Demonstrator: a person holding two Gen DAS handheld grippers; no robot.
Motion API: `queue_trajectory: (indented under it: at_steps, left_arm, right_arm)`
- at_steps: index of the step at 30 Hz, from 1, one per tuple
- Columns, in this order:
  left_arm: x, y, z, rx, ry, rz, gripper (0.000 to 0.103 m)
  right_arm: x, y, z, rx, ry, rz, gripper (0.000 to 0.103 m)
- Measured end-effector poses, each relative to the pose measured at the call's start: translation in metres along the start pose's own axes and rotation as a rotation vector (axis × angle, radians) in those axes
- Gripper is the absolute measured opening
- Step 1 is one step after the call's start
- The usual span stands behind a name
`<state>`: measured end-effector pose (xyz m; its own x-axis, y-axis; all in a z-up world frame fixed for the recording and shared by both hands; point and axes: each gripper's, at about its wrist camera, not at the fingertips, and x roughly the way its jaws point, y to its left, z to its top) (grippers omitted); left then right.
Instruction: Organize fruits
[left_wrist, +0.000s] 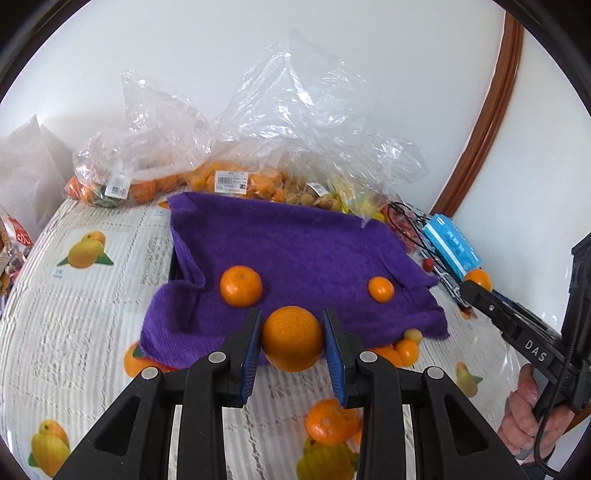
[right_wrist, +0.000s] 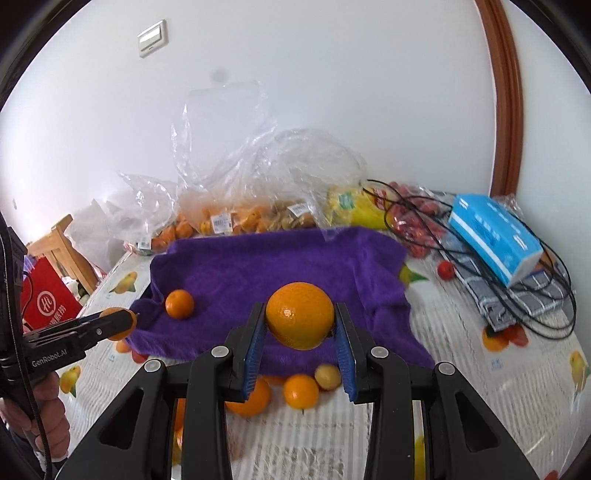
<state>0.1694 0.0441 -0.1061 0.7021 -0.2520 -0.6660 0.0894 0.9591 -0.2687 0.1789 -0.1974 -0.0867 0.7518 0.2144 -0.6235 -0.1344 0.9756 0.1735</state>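
Plastic bags (left_wrist: 258, 122), blue box (right_wrist: 495, 236) behind purple towel (left_wrist: 288, 251).

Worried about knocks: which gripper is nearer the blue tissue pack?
Right. The right gripper, shut on an orange, is by the purple towel's right edge, toward the blue tissue pack; the left gripper, holding another orange, is at the towel's left corner.

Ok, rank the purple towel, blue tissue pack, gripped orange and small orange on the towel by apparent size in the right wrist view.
1. purple towel
2. blue tissue pack
3. gripped orange, though nearness to the camera inflates it
4. small orange
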Motion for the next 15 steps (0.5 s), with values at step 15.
queue_trajectory:
  at_steps: [15]
  left_arm:
    - [0.031,0.006,0.034,-0.015,-0.014,-0.001,0.030]
  right_arm:
    - [0.037,-0.004,0.039,-0.028,-0.017,-0.001,0.036]
